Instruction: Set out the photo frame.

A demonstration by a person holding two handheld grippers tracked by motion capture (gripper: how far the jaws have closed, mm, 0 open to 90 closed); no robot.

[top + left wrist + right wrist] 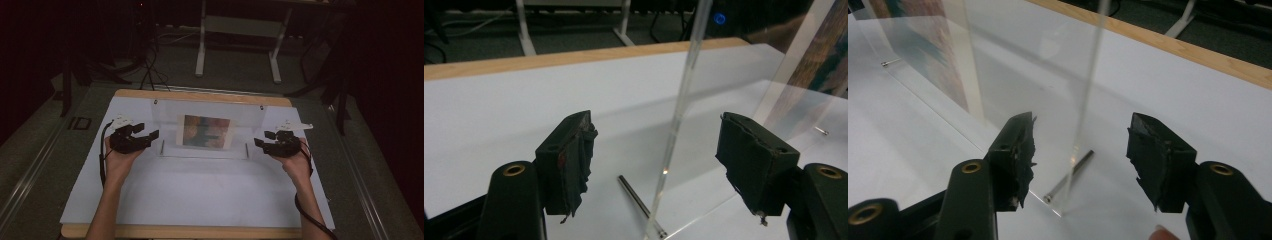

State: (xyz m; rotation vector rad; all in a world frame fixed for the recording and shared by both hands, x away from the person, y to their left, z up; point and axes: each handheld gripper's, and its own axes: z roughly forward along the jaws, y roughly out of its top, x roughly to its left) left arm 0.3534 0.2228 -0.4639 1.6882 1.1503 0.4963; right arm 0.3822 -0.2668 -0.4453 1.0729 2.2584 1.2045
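Both grippers flank the clear acrylic picture stand [207,131], which is standing upright mid-table on the white tabletop [200,195] with a colourful print [206,131] inside. The left gripper [150,136] and right gripper [261,142] each have their jaws apart, a panel edge lined up between the pads but untouched. To do this well, I'd close both sides evenly, square on the edges, clear of the steel pins [640,204].

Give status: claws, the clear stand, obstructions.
Left claw open, straddling clear stand left edge. Right claw open, straddling right edge. Stand upright on table. Nothing in the way.
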